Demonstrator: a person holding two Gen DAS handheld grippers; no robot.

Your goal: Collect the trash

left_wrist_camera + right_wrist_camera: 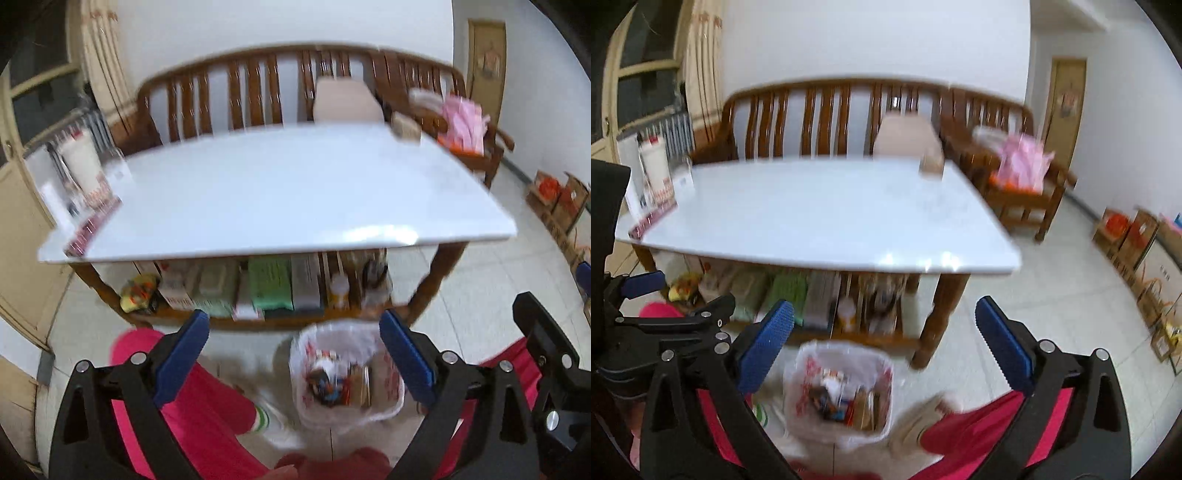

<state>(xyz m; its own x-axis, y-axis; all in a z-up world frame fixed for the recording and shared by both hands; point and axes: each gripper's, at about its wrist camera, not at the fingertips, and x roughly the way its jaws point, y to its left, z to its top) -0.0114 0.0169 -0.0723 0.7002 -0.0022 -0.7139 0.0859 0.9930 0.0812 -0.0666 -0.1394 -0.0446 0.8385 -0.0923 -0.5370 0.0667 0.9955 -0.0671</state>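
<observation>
Both my views smeared by motion blur. Contents of clear plastic-lined trash bin on floor unreadable: mixed wrappers, none identifiable. Items on wooden shelf under white table blurred, labels illegible. Boxes at table's left edge indistinct. My red trouser legs cut off by bottom edge.

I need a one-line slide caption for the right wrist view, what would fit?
Open right gripper above a bag-lined trash bin holding wrappers, in front of a white table.
</observation>
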